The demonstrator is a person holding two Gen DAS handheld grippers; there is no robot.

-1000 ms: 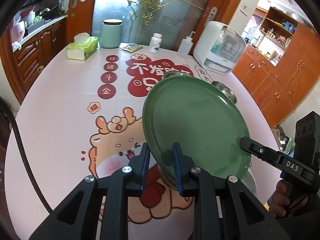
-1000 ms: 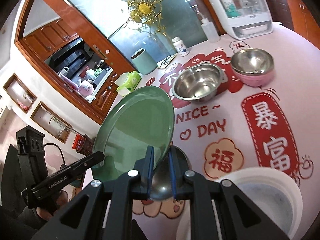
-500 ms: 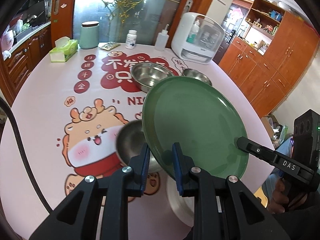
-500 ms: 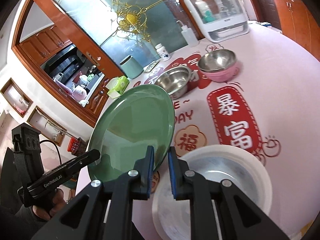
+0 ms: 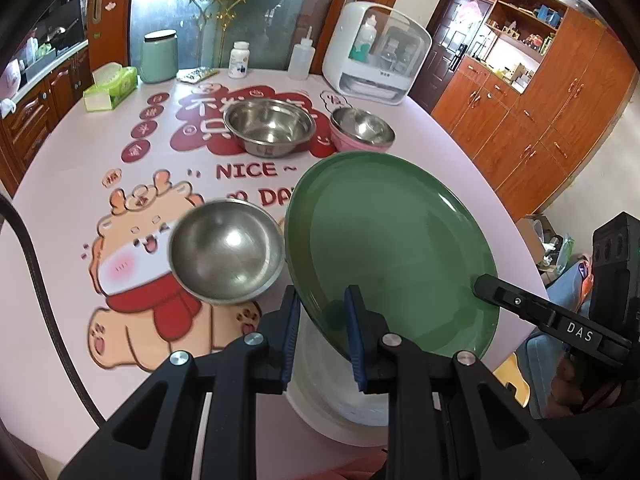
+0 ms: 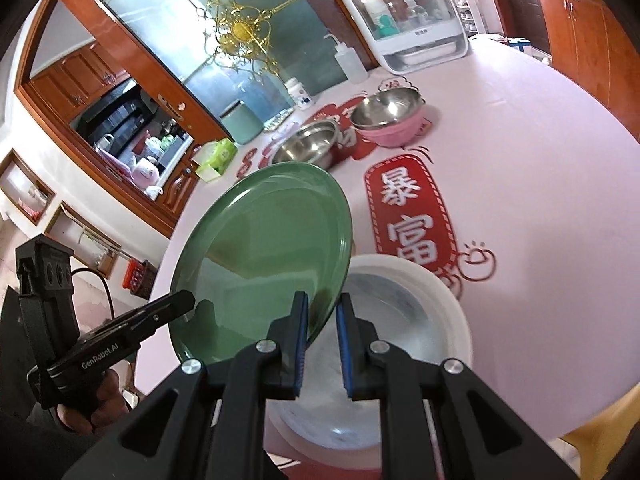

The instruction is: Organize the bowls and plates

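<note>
Left gripper (image 5: 322,322) and right gripper (image 6: 322,322): both clamping green plate (image 5: 384,248), tilted above white plate (image 6: 444,296); unplaced; three steel bowls on table (image 5: 60,208) apparently unsorted.

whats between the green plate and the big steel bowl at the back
Only bare printed tablecloth, seen in the left wrist view between the green plate and the big steel bowl.

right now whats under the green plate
A white plate lies on the pink table right below the tilted green plate, which both hand-held grippers, left and right, hold up. The green plate covers the white plate's left part.
</note>
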